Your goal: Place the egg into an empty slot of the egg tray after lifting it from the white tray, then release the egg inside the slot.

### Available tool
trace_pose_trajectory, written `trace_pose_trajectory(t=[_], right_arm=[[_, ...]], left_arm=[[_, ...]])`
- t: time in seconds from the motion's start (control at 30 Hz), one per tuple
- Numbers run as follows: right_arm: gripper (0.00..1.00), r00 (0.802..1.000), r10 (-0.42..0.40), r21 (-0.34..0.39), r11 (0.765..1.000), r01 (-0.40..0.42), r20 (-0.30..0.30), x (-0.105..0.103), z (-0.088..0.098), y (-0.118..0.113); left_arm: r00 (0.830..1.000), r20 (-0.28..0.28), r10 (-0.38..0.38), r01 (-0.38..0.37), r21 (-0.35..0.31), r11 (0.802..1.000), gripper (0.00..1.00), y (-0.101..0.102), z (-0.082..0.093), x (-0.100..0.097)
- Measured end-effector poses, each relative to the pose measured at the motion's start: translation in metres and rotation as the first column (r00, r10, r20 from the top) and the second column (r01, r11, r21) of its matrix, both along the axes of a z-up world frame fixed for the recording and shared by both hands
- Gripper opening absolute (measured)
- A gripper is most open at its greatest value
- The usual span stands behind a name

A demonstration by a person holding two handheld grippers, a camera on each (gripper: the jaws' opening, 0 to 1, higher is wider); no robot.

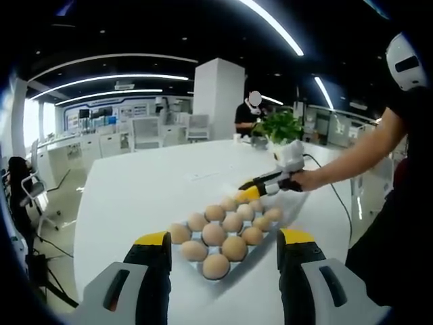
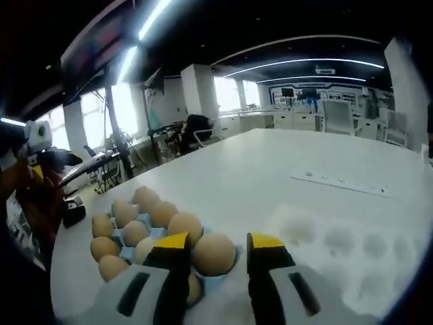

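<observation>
eggs (image 1: 214, 233): twelve | egg tray (image 1: 203, 269) long axis runs near-left to far-right on bench (image 1: 135, 196) | left claw (image 1: 222, 249) apart | right claw (image 2: 215, 247) apart, astride one egg (image 2: 214, 254)

No legible txt anywhere.

Eleven eggs (image 1: 214, 234) are sitting in one egg tray (image 1: 203, 269) in the left gripper view. One white tray (image 2: 352, 257) is lying beside it on the surface (image 1: 149, 189). Two hand-held grippers are showing: the left hand-held gripper (image 1: 224, 245) and the right hand-held gripper (image 2: 216, 244).
</observation>
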State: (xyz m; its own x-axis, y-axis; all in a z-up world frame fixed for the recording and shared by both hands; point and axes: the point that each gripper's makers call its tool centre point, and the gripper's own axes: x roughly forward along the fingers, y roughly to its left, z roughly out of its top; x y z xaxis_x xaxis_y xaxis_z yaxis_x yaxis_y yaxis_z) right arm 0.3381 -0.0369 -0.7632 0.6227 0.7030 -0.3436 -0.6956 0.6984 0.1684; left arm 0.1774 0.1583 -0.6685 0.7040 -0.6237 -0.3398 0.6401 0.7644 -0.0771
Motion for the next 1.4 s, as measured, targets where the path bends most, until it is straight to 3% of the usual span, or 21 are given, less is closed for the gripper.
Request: trace_pose_trajectory(t=[0.13,0.33,0.43,0.77,0.87,0.93,1.07,1.1,1.17,1.23,1.4], right_arm=[[0.34,1.0,-0.019,0.025,1.0,0.019,0.014,-0.002,0.01,-0.006],[0.35,0.996,-0.076,0.069,0.995,0.073,0.036,-0.01,0.02,-0.031],[0.36,0.989,-0.142,0.106,0.985,0.136,0.049,-0.015,0.027,-0.051],[0.36,0.961,-0.267,0.079,0.962,0.261,0.072,-0.032,0.029,-0.108],[0.38,0.957,-0.274,0.069,0.961,0.268,0.091,-0.035,0.034,-0.116],[0.5,0.949,-0.289,0.065,0.957,0.283,0.125,-0.033,0.037,-0.121],[0.47,0.948,-0.296,0.052,0.955,0.292,0.115,-0.036,0.036,-0.13],[0.48,0.939,-0.317,0.038,0.948,0.315,0.129,-0.035,0.037,-0.137],[0.5,0.923,-0.369,0.103,0.928,0.359,0.111,-0.033,0.042,-0.148],[0.52,0.906,-0.401,0.105,0.915,0.389,0.135,-0.034,0.046,-0.163],[0.53,0.843,-0.526,0.17,0.846,0.506,0.114,-0.039,0.046,-0.202]], left_arm=[[1.0,0.0,-0.005,0.005,0.0,1.0,0.63,-0.002,0.0,0.0],[1.0,0.003,-0.006,0.006,-0.003,1.0,0.63,-0.001,0.0,-0.001],[1.0,0.004,-0.004,0.004,-0.006,1.0,0.64,0.0,0.0,-0.002],[1.0,0.007,-0.008,0.008,-0.013,1.0,0.63,0.001,0.001,-0.001],[1.0,0.01,-0.01,0.01,-0.014,1.0,0.64,0.0,0.002,-0.001],[1.0,0.012,-0.011,0.011,-0.015,1.0,0.64,0.0,0.003,-0.001],[1.0,0.017,-0.009,0.01,-0.014,1.0,0.64,0.0,0.005,-0.002],[1.0,0.019,-0.01,0.01,-0.014,1.0,0.64,0.0,0.005,-0.002],[1.0,0.021,-0.009,0.01,-0.013,1.0,0.64,0.0,0.006,-0.004],[1.0,0.02,-0.007,0.007,-0.012,1.0,0.64,0.001,0.005,-0.005],[1.0,0.023,0.0,0.0,-0.017,1.0,0.64,0.003,0.006,-0.008]])
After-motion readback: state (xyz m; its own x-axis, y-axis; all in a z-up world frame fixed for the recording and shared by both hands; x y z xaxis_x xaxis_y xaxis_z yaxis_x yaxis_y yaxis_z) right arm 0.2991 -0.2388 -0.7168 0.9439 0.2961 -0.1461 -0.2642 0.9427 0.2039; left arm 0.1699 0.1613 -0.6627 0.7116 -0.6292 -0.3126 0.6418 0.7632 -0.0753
